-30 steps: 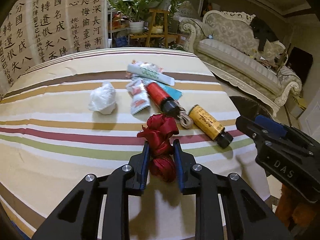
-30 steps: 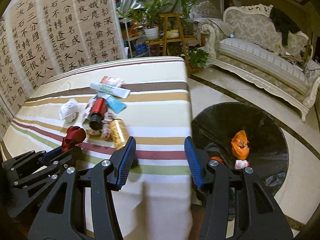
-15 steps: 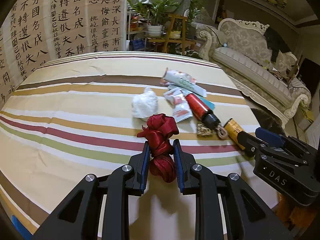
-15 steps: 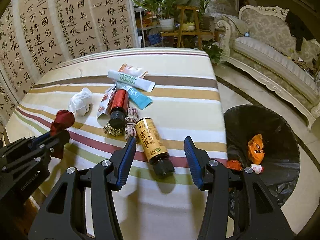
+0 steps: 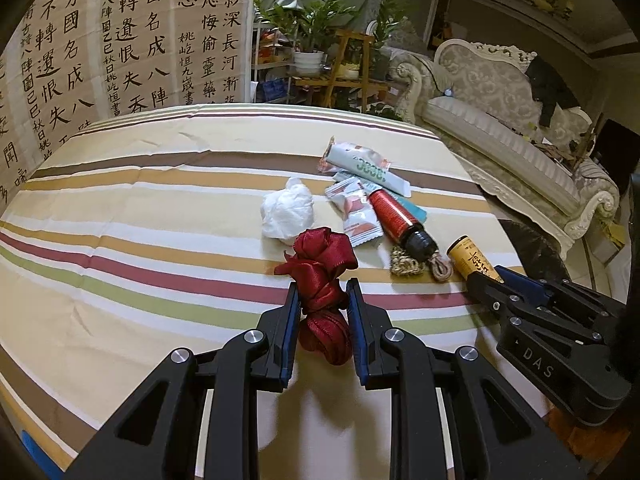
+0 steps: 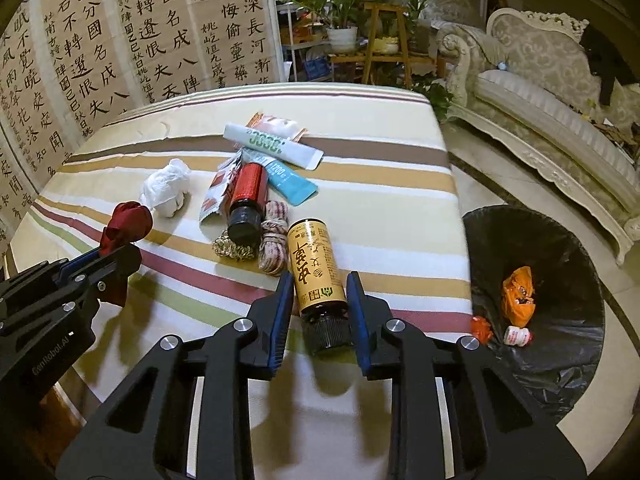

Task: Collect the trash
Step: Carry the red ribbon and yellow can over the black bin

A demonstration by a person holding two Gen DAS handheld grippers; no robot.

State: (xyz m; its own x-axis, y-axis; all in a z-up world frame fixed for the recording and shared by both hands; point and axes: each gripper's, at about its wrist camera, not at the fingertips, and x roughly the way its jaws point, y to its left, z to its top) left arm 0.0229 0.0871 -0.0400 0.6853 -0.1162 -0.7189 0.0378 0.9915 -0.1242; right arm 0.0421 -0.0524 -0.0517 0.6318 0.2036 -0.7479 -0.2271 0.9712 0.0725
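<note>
Red ribbon (image 5: 320,300) is pinched in left gripper (image 5: 320,304). Right gripper (image 6: 316,300), jaws just closed in, is clamped on yellow bottle (image 6: 316,272) lying on table (image 6: 380,184); rope (image 6: 274,248) touching alongside, bin (image 6: 560,360) nearby.

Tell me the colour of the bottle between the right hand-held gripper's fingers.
Golden-yellow bottle with a black cap, clearest in the right wrist view.
</note>
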